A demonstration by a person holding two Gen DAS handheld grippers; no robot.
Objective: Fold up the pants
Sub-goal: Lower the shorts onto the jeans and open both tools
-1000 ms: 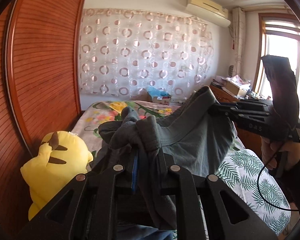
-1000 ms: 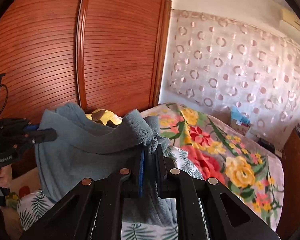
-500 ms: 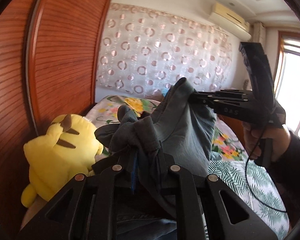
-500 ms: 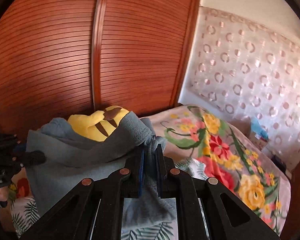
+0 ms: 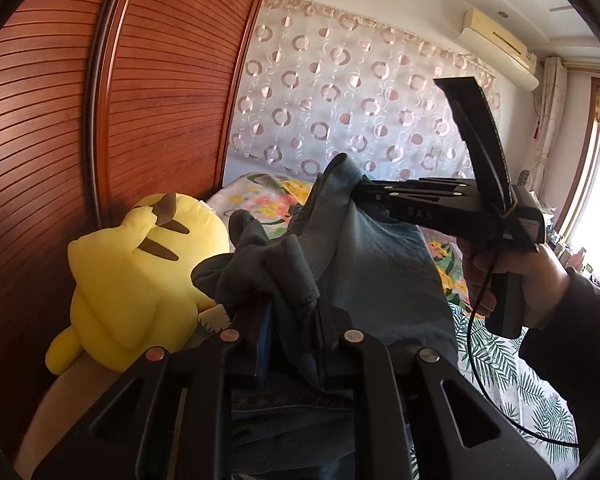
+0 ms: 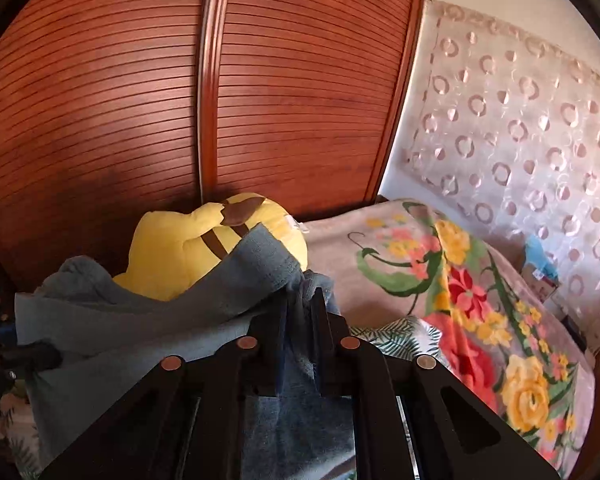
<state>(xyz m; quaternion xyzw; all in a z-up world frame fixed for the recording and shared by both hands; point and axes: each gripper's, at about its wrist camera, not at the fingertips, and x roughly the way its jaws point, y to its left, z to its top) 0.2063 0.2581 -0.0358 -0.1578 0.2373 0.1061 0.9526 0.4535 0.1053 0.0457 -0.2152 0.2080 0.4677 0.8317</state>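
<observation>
Against the frames from a second before, the plush was seen larger and closer in both wrist views, and the slatted wardrobe filled far more of the right wrist view. In the left wrist view the right gripper had been carried from the right edge toward the middle, so that the two grippers stood nearer each other. The pants had been brought lower over the bed, and the stretch of cloth between the grippers was slacker and more bunched than before.

The left gripper was pointed forward and somewhat downward, with a wad of grey-blue cloth gathered between its fingers. Its jaws were opening slightly, yet the cloth was still pinched between the pads. The right gripper was held almost level across the left wrist view, its handle clasped from below by a hand in a dark sleeve, a black cable hanging from it. Its jaws were clamped on the upper edge of the pants, which was lifted into a peak at the tips.

In the right wrist view the hem was seen nipped between the narrow fingers, and the cloth was draped away to the left, in front of the plush, toward the left gripper at the frame's edge. The pants were thus held up above the bed, hung between both grippers.
</observation>
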